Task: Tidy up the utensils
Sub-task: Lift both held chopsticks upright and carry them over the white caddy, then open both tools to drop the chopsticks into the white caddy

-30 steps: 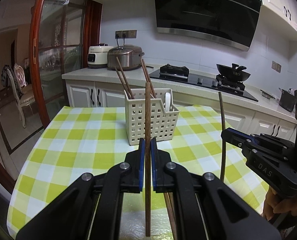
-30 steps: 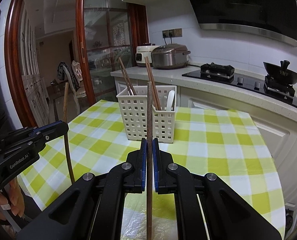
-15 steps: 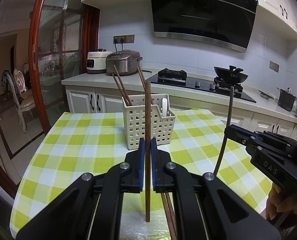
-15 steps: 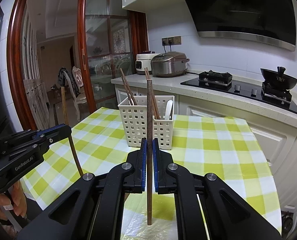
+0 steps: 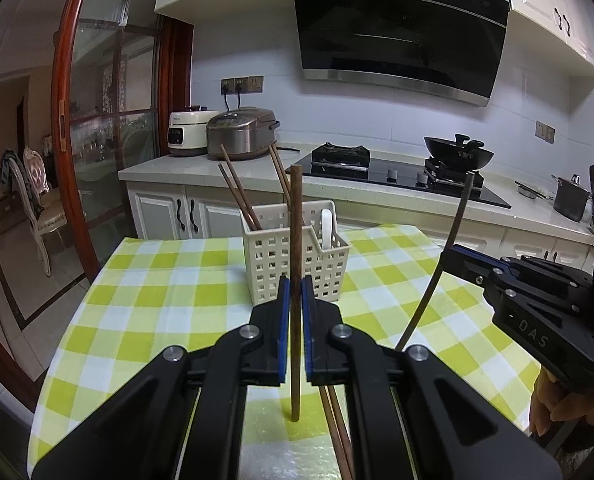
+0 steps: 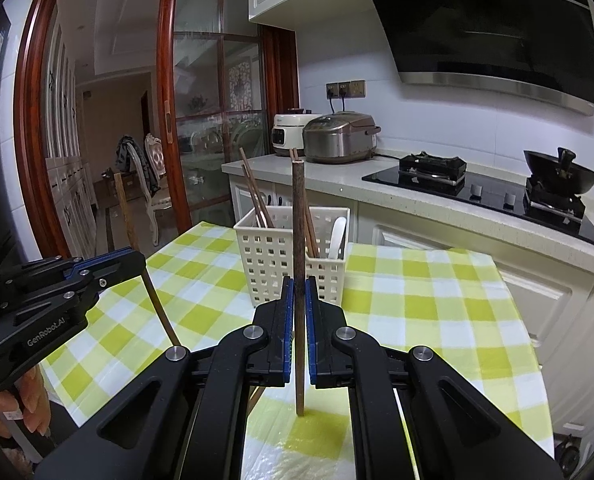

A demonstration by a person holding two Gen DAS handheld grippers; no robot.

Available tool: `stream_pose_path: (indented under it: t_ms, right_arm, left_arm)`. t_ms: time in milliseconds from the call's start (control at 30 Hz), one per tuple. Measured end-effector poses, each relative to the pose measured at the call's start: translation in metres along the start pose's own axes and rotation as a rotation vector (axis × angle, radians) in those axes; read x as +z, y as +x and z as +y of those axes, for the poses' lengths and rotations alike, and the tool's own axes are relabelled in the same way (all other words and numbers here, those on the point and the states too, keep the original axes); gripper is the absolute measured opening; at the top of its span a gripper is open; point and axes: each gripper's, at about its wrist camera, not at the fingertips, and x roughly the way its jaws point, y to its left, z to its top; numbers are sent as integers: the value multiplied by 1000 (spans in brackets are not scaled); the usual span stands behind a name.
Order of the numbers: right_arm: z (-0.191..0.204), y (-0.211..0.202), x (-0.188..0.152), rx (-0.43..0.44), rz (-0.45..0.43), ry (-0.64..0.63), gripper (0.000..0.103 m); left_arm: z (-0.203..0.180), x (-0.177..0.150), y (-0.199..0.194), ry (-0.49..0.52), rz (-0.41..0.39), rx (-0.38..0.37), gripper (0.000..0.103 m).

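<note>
My left gripper [image 5: 295, 292] is shut on a brown chopstick [image 5: 295, 216] held upright above the table. My right gripper [image 6: 298, 292] is shut on a darker chopstick [image 6: 298, 216], also upright. Each gripper shows in the other's view, the right one [image 5: 453, 252] with its chopstick [image 5: 449, 240] tilted, the left one [image 6: 133, 256] with its chopstick [image 6: 127, 216]. A white perforated utensil basket [image 5: 297, 252] stands ahead on the table, also seen in the right wrist view [image 6: 293, 256]. It holds several chopsticks [image 5: 237, 192] and a white spoon [image 5: 327, 232].
The round table wears a yellow-green checked cloth [image 5: 157, 292]. More chopsticks [image 5: 337, 432] lie on it below my left gripper. Behind are a counter with two rice cookers [image 5: 241, 132], a hob with a wok [image 5: 457, 152] and a glass door [image 5: 109, 140] at left.
Both grippers have risen and drawn back from the basket with their chopsticks, which now hang clear above the cloth. The right gripper's chopstick has tilted.
</note>
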Motion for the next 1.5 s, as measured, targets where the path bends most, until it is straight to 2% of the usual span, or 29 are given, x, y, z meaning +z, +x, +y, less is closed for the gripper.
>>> stream_pose_path:
  t_ms: [267,467,800,1000,1233,1500]
  right_arm:
    - [-5,14,34,-12,-32,-29,6]
    - [-15,30,65,-18,-47,-26,6]
    - [-22,58,121,-34,-87,-62,6]
    - [-25,81,148,-22,-104,-66,6]
    - [-27,116,157,12,-69,-57,6]
    - [-17,155,138,34,50,-63,6]
  left_arm:
    - [7,30,8,5,-15,-14,6]
    - [16,70,17,3,-42,-21,6]
    - [32,154,36,-11,-121,0,6]
    - [41,193,63,-26,-141,14,6]
    - [53,200,104,-71,-106,3,6]
    - [65,168,148,-106,6,-20,6]
